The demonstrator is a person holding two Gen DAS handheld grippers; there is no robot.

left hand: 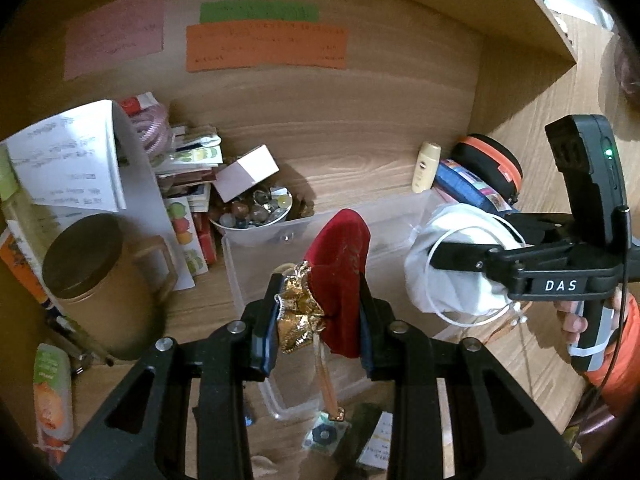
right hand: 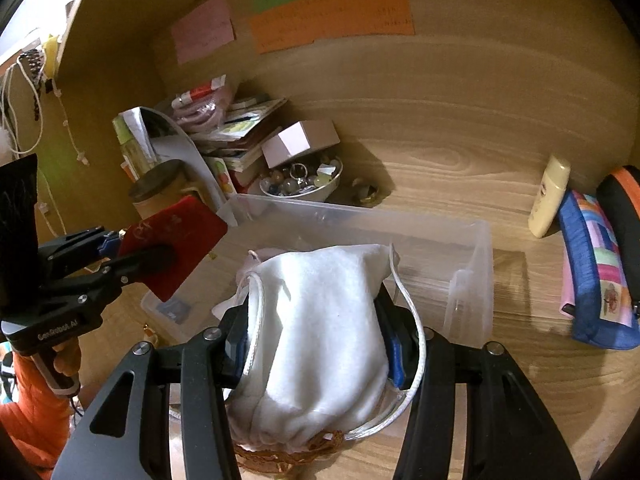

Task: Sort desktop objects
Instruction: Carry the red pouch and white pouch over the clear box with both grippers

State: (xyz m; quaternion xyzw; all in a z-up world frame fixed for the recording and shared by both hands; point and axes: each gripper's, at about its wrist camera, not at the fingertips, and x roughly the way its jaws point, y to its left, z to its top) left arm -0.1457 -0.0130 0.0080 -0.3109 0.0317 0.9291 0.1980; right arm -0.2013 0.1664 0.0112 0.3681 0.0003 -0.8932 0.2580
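My left gripper (left hand: 318, 312) is shut on a red velvet pouch (left hand: 340, 264) with gold trim and a tassel, held above the near end of a clear plastic box (left hand: 256, 264). My right gripper (right hand: 316, 328) is shut on a white drawstring pouch (right hand: 320, 320), held over the same clear box (right hand: 468, 280). The right gripper with the white pouch (left hand: 452, 264) shows at the right in the left wrist view. The left gripper with the red pouch (right hand: 176, 244) shows at the left in the right wrist view.
A bowl of beads (left hand: 256, 212), a pink box (left hand: 246, 172), stacked booklets and a lidded brown mug (left hand: 92, 280) stand at the left. A cream bottle (right hand: 548, 196), a patterned blue pouch (right hand: 592, 280) and a black-orange case (left hand: 492, 168) lie at the right. Coloured notes hang on the wooden back wall.
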